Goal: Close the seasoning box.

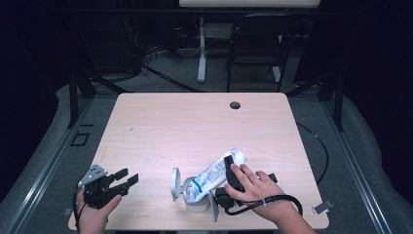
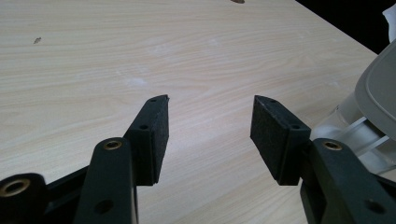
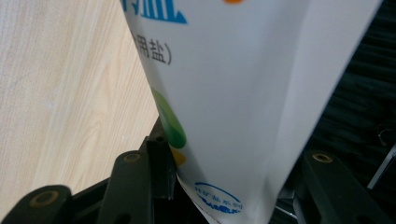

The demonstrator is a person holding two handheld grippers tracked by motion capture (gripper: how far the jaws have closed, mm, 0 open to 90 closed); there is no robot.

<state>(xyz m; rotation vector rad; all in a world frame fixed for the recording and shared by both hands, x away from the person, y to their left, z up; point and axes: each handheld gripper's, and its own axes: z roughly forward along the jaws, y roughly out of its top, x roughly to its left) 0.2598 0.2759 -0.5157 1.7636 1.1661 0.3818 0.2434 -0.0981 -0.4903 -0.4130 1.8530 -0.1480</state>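
Tabletop (image 1: 160, 126) — bag (image 3: 233, 93) between right jaws.

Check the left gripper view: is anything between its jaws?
No: the left gripper stands open over bare table, nothing between its pads.

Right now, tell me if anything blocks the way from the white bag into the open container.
Nothing visible does. The right gripper holds the white bag tilted, its lower end already at the mouth of the container. The container's lid is swung open to the side. The left gripper waits open, off to the left on the table.
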